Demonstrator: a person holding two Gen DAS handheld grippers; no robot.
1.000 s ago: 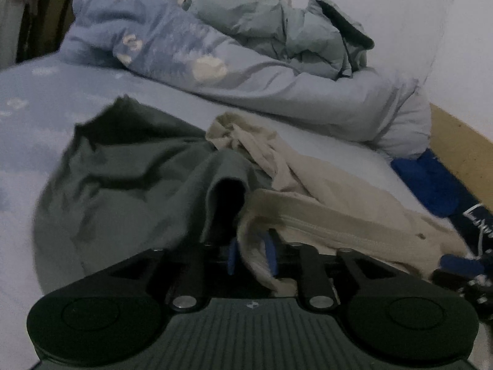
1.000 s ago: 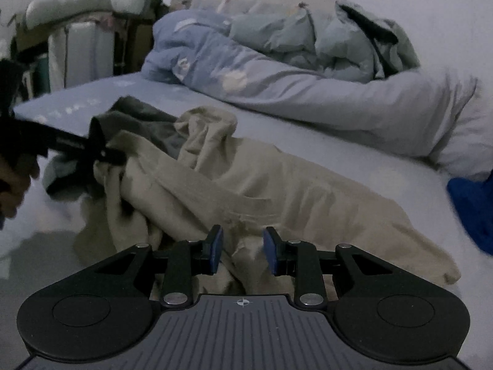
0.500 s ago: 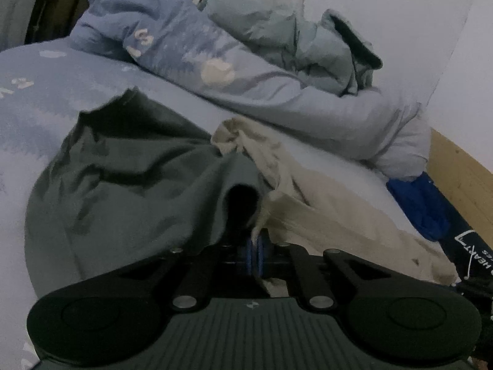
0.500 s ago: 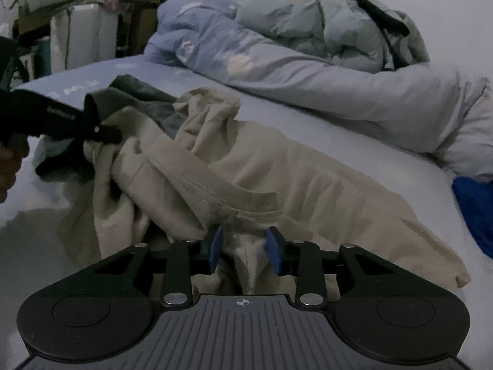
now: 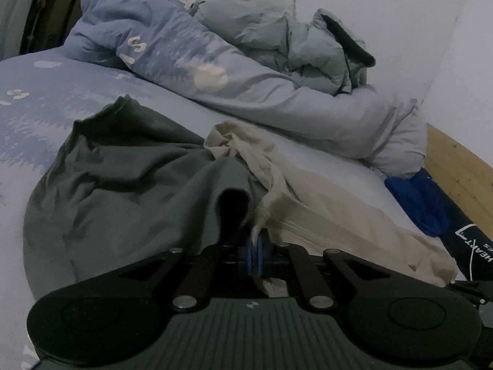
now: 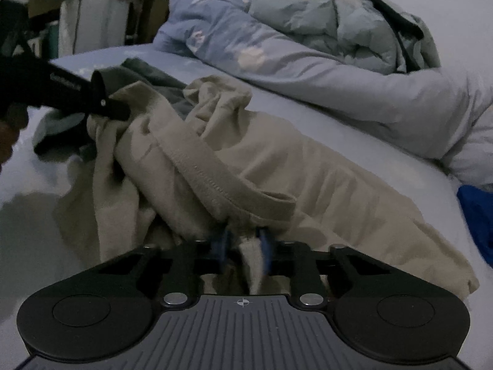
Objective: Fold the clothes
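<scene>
Left wrist view: since a second ago the left tool (image 5: 254, 254) has gone from jaws apart to pinched tight on an edge of the beige garment (image 5: 339, 225); its blue pads (image 5: 250, 254) now meet on a thin fold of the cloth. Beside it, to the left, lies the dark green garment (image 5: 123, 185), crumpled on the bed (image 5: 30, 98), its near fold touching the beige one.

Right wrist view: the right tool (image 6: 243, 246) has just been closing, jaws now narrow with a bunch of beige cloth between them below the stitched hem (image 6: 215, 182); whether the pads already press I cannot tell, that spot being blurred. The left tool shows here at upper left, clamped on the far end of the same garment.

Judgement: with two points of the beige garment taken, or nearly so, it looks ready to be lifted and spread; no fold is made yet.

Count: two tools; two loose garments in the working area (one beige, one dark green); one bunched quilt (image 5: 246, 92); one blue cloth (image 5: 416, 203) at the bed's right edge.
</scene>
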